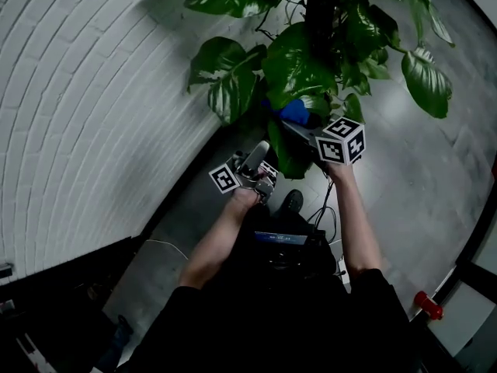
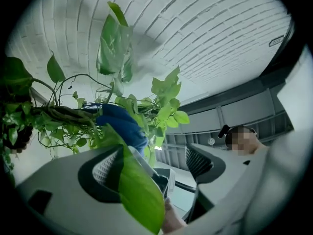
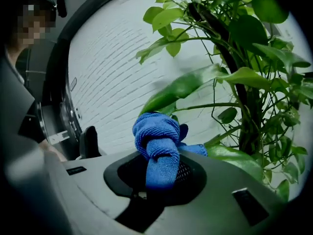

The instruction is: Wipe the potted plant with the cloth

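The potted plant (image 1: 311, 61) climbs a dark pole, with big glossy leaves. My right gripper (image 1: 301, 130) is shut on a bunched blue cloth (image 1: 293, 112), held against the foliage low on the plant. In the right gripper view the cloth (image 3: 157, 146) bulges out of the jaws, close to a long leaf (image 3: 183, 87) and the pole (image 3: 247, 106). My left gripper (image 1: 258, 160) is just left of it, open. In the left gripper view (image 2: 154, 173) one green leaf (image 2: 139, 192) lies across the left pad (image 2: 103, 173), and the cloth (image 2: 121, 124) shows just beyond.
A white brick wall (image 1: 85, 115) runs along the left. The floor (image 1: 419, 177) is grey, with cables (image 1: 322, 212) by my shoe (image 1: 291, 201). A red object (image 1: 428, 305) sits at the lower right near a dark frame. Leaves (image 1: 425, 80) hang out to the right.
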{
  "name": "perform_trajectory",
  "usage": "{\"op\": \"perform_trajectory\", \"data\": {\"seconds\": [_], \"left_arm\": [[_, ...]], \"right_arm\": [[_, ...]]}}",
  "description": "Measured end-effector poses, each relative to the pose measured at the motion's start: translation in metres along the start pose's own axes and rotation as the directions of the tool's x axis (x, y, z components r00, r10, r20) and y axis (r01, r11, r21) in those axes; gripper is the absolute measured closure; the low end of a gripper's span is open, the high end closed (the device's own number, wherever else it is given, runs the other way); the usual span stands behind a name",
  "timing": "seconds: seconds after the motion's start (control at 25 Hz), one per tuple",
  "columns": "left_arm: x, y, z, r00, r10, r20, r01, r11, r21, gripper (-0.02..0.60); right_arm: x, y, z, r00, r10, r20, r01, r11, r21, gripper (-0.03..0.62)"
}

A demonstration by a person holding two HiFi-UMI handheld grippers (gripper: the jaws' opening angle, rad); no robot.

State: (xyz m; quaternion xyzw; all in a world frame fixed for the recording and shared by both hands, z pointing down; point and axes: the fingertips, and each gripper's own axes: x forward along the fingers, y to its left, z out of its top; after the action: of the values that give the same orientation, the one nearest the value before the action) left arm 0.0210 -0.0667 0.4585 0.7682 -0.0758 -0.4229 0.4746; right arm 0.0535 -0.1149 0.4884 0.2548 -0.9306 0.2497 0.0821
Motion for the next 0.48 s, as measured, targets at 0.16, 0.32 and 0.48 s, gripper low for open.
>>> {"op": "perform_trajectory", "data": {"seconds": [0.16,0.32,0.48], "left_arm": [[-0.005,0.005,0.0,1.0,0.023,-0.012,-0.023,0.999,0.023,0.169],[-0.006,0.004,0.001,1.0,0.02,-0.019,-0.019,0.999,0.042,0.169],[-0.004,0.002,-0.001,0.999,0.014,-0.031,-0.013,0.999,0.047,0.169]], "right_arm": [[-0.003,0.026,-0.019,0.992,0.056,-0.109,-0.063,0.996,-0.057,0.487],[-0.012,0.05,-0.019,0.978,0.106,-0.18,-0.129,0.984,-0.122,0.487],[-0.027,0.025,0.033,0.999,-0.023,-0.034,0.017,0.987,-0.157,0.487]]}}
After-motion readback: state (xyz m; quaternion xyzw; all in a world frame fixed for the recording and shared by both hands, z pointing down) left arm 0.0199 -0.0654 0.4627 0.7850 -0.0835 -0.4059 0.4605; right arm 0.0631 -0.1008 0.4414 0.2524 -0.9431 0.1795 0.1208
